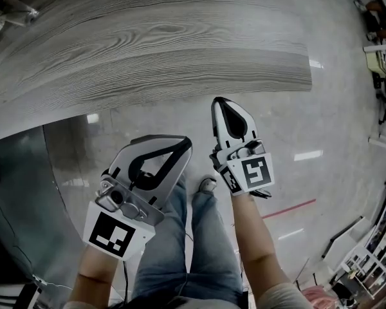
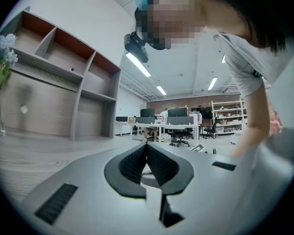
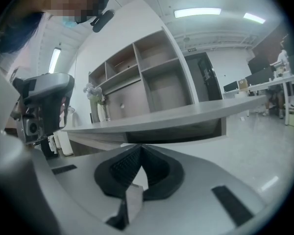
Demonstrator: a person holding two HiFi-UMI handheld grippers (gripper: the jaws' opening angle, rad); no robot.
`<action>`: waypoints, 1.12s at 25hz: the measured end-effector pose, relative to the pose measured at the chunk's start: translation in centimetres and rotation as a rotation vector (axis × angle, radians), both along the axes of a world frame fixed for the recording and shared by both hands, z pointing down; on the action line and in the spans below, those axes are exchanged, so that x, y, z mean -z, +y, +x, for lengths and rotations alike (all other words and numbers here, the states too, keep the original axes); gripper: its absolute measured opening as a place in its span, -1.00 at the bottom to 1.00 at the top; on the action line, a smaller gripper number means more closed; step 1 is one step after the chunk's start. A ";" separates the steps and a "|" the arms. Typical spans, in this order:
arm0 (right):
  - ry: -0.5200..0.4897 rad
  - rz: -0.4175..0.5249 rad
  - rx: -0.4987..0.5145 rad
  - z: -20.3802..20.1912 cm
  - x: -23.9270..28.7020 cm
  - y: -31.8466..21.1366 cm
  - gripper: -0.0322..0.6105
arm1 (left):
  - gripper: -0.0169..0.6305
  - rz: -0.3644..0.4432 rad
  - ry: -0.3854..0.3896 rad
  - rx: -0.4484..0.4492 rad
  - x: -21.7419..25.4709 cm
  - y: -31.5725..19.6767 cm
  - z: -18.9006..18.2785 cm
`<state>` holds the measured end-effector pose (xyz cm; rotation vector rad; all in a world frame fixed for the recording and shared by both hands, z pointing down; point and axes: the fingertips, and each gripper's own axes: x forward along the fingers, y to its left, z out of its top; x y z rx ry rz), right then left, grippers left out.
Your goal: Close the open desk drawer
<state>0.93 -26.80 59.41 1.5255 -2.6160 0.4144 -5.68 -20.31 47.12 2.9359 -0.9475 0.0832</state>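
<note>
The grey wood-grain desk [image 1: 148, 37] fills the top of the head view, with a darker front band [image 1: 180, 73] along its near edge. No open drawer shows clearly; in the right gripper view a dark recess [image 3: 176, 130] runs under the desk top [image 3: 186, 114]. My left gripper [image 1: 182, 144] is held low in front of the desk, jaws closed together on nothing. My right gripper [image 1: 220, 102] points at the desk edge just short of it, also shut and empty. In their own views, the left gripper [image 2: 147, 146] and the right gripper [image 3: 139, 148] show pads touching.
A shelf unit [image 2: 63, 82] with open cubbies stands on the desk, and a vase of flowers [image 2: 0, 82] is beside it. The person's legs [image 1: 193, 250] are below the grippers. A glossy floor [image 1: 334, 121] stretches right, with office desks and chairs [image 2: 176, 126] far off.
</note>
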 end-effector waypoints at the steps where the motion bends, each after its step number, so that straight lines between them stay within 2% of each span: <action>1: -0.007 0.003 0.005 -0.1 0.7 0.4 -0.88 | -0.91 0.004 -0.001 0.001 0.5 0.2 0.1; 6: -0.033 0.030 0.031 -0.2 4.9 3.0 -0.88 | -0.91 0.014 -0.008 0.000 2.8 1.9 1.2; 15: -0.011 0.153 0.106 0.7 14.8 6.9 -0.88 | -0.91 0.040 0.068 0.055 8.6 3.8 2.8; 28: 0.020 0.316 0.192 1.3 29.2 14.6 -0.88 | -0.91 0.090 -0.014 0.078 15.9 9.1 5.3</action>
